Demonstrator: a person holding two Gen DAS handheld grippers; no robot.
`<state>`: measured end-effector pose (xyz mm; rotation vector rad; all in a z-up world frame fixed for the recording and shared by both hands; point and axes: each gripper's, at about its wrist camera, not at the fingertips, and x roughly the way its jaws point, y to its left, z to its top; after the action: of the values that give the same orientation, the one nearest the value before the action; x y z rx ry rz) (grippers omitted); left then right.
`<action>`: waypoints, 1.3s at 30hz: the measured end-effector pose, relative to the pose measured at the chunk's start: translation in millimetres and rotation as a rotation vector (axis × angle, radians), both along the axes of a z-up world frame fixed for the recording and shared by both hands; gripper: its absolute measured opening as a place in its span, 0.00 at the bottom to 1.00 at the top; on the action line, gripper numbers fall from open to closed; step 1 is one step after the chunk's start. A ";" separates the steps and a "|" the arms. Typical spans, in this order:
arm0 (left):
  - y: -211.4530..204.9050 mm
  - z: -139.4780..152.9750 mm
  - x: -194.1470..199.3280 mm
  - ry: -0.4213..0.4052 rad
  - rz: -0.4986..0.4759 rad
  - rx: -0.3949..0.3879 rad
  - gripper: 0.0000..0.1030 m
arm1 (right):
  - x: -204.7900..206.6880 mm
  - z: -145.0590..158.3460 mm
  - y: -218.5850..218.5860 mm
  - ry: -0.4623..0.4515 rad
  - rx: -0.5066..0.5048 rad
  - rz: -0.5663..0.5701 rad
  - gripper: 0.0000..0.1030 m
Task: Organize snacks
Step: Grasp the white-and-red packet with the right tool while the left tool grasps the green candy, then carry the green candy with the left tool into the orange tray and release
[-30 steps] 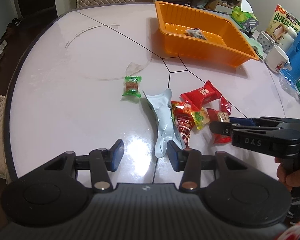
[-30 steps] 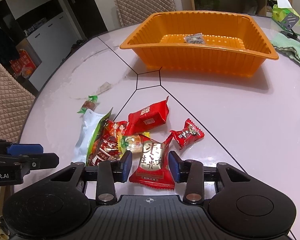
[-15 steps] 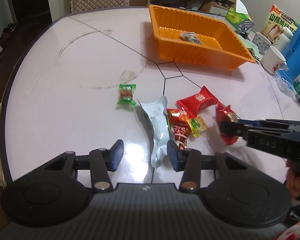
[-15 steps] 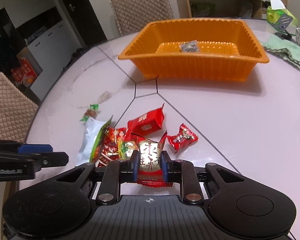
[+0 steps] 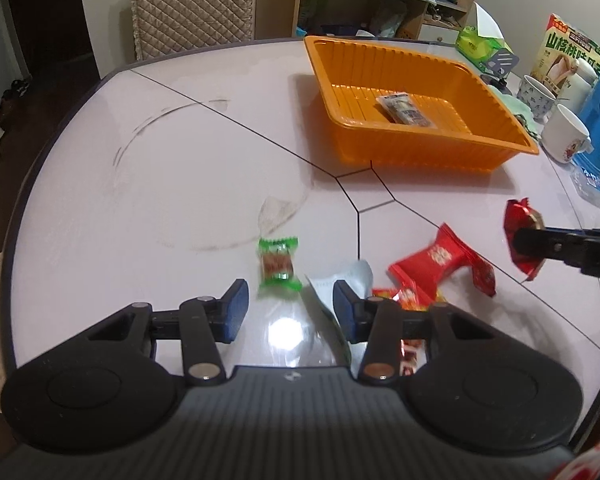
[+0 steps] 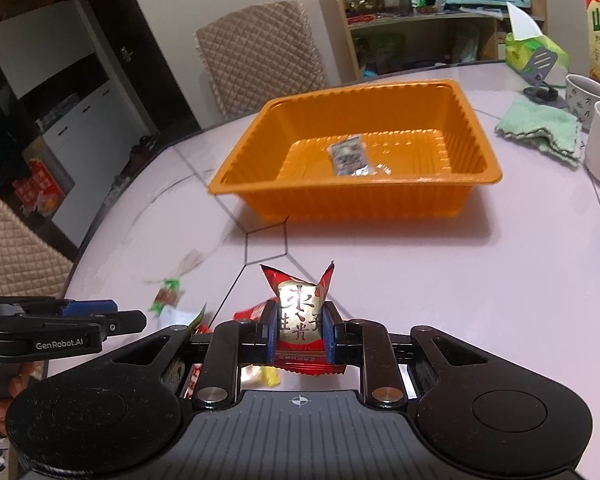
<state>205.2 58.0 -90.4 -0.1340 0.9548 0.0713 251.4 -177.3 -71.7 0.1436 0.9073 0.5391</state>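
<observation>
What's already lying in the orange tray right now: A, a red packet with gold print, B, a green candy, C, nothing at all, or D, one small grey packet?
D: one small grey packet lies on the floor of the orange tray; the red packet is clamped in the right tool, and the green candy is on the table.

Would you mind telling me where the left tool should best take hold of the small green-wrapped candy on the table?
Probably across the green-wrapped candy's plump middle, coming from above. It lies flat on the table, apart from the pile, with its crimped ends pointing away from and towards the left tool, whose pads already straddle that line.
</observation>
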 end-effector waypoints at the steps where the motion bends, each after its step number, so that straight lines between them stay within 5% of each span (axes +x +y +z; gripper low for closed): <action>1: 1.4 -1.4 4.9 0.001 -0.002 -0.004 0.39 | 3.2 0.8 -2.6 0.000 0.000 -0.006 0.22; 25: 12.4 -32.2 47.0 0.080 -0.026 0.007 0.17 | 25.2 -6.2 -32.8 0.016 -0.019 -0.092 0.22; 39: 10.1 25.8 48.0 -0.050 -0.047 0.005 0.17 | 34.6 12.4 -46.4 -0.046 -0.024 -0.080 0.22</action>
<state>253.3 68.1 -64.6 -0.1081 0.9069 0.0266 286.0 -223.8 -59.3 0.1446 0.8589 0.4556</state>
